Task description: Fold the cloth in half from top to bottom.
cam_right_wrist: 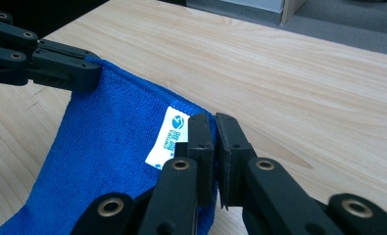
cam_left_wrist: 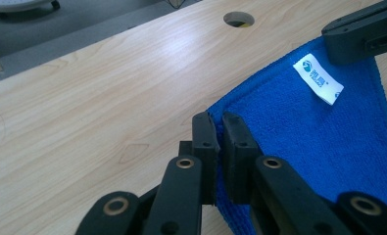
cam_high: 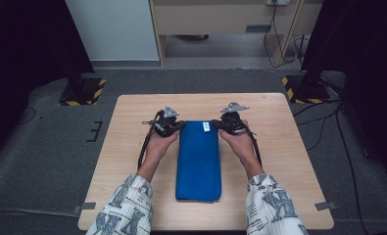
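Blue microfibre towel point(cam_high: 199, 159): I'm pinching its far corners, left gripper point(cam_left_wrist: 219, 128) and right gripper point(cam_right_wrist: 214, 128) both clamped, above the wooden table point(cam_high: 279, 147).

Folded towel point(cam_high: 198, 161) lengthwise at counter point(cam_high: 127, 147) centre; left claw point(cam_high: 181, 125) and right claw point(cam_high: 214, 124) at its far corners.

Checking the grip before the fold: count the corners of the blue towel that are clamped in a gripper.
2. The left gripper is shut on the far left corner of the blue towel; the right gripper is shut on the far right corner, beside the white label. The near corners lie free.
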Demonstrator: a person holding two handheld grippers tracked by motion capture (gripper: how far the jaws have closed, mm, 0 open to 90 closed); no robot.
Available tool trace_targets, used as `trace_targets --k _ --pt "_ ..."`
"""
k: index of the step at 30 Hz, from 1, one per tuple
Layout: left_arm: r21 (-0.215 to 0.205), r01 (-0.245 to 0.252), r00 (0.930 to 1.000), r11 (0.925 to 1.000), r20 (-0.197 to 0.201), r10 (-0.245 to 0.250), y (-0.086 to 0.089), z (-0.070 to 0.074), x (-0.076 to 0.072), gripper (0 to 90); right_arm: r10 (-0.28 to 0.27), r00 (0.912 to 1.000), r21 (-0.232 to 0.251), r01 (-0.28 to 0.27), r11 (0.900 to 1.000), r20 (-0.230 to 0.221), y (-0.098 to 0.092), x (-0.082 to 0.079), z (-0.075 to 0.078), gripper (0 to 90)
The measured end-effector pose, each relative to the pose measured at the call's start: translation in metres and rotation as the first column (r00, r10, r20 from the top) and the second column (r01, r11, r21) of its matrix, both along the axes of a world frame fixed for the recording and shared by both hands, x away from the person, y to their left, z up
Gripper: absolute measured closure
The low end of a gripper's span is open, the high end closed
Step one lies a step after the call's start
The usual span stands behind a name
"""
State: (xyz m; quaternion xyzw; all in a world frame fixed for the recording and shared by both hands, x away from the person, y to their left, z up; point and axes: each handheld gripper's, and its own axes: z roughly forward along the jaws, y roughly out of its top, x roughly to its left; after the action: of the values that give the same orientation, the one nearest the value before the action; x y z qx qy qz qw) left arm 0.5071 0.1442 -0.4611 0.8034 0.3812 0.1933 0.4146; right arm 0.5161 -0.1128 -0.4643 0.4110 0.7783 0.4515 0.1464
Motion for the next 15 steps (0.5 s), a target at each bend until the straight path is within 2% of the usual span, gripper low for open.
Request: trace_targets --k 7,15 --pt "0.004 0.009 0.9997 1.0 0.021 -0.009 -0.003 0.011 0.001 85.4 -0.001 0.9997 -0.007 0.001 1.0 0.023 -0.002 -0.001 0.008 86.4" --pt "-0.006 -0.005 0.9991 1.0 0.041 0.005 -0.001 0.015 0.0 85.5 -0.002 0.9991 0.002 0.002 1.0 0.041 -0.001 -0.001 0.019 86.4"
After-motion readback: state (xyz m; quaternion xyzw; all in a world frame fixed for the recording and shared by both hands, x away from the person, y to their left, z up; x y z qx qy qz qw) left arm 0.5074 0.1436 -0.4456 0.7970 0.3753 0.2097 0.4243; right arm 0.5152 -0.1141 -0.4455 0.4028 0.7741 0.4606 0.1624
